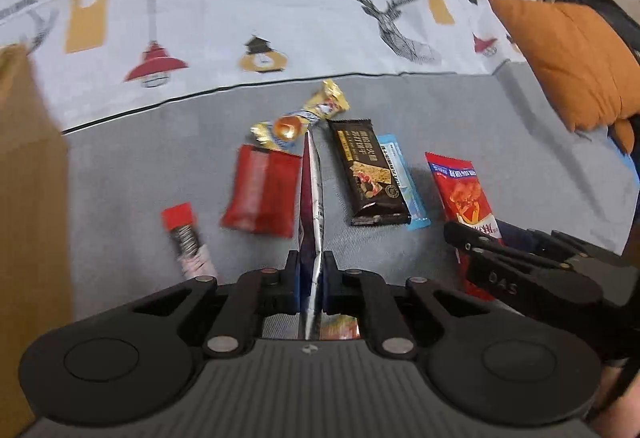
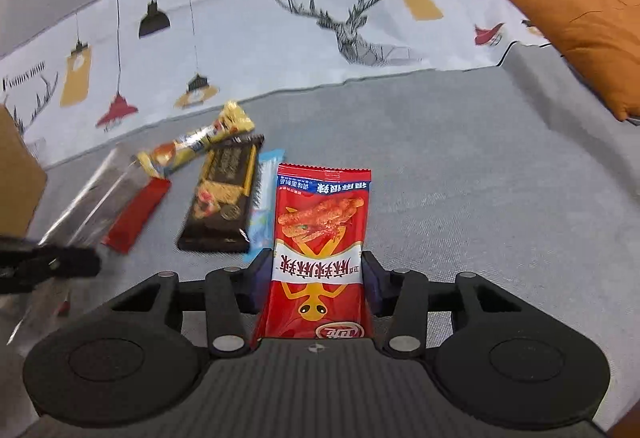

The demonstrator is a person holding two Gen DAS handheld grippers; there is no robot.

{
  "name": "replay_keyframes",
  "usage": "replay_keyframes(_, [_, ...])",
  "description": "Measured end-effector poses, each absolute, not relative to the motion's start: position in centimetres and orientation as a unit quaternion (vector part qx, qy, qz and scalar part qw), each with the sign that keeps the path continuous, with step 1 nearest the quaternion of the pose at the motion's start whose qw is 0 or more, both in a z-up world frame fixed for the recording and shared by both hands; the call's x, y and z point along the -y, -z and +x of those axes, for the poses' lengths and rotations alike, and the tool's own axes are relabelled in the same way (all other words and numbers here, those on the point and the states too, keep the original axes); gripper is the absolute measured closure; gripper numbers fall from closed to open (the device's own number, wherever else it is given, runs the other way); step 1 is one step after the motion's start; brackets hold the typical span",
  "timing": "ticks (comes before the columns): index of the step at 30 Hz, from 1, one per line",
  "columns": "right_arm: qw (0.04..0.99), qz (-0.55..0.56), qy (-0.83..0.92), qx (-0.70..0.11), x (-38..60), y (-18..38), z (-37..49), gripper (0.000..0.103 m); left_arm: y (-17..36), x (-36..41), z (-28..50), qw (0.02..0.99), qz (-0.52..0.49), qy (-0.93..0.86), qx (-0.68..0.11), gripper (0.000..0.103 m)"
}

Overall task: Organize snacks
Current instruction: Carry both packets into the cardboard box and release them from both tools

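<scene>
Your left claw clamps the silver packet edge-on; right claw straddles the red packet lengthwise, grip uncertain.

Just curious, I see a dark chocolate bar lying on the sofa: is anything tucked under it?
Yes. A light blue wrapper lies partly under the dark bar, poking out along one long edge. How far it reaches beneath, and anything else there, is covered.

Silver-edged packet on edge, red spicy-strip packet flat, other wrapped snacks on grey sofa.
</scene>
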State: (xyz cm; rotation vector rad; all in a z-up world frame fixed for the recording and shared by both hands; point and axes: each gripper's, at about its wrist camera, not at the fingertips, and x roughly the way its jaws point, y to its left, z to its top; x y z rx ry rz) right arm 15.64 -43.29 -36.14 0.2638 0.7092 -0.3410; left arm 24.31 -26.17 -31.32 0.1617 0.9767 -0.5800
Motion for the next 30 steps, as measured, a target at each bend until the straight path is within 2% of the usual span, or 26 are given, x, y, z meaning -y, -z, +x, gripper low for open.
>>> replay_keyframes(3, [0.922, 0.133, 0.152, -0.331, 42.3, 35.2, 14.2, 0.055, 29.6, 24.3, 22.3, 0.846, 0.096, 0.228, -0.472, 0.093])
replay_keyframes(12, [0.942, 0.120, 0.119, -0.290, 35.3, 29.1, 9.0, 0.055, 22.7, 16.4, 17.5, 0.863, 0.042, 0.233, -0.447, 0.093])
replay_keyframes(18, [0.956, 0.108, 0.053, -0.266, 28.9, 23.5, 8.1, 0.055, 16.4, 10.5, 14.9, 0.898, 0.019, 0.221, -0.379, 0.093])
replay_keyframes(26, [0.976, 0.109, -0.036, -0.184, 21.6, 13.3, 8.1, 0.055, 9.3, 3.1, 12.4, 0.938, 0.006, 0.174, -0.300, 0.093])
replay_keyframes(30, [0.982, 0.100, -0.077, -0.142, 18.8, 9.1, 7.3, 0.055, 5.0, -1.1, 11.0, 0.953, -0.032, 0.161, -0.253, 0.093])
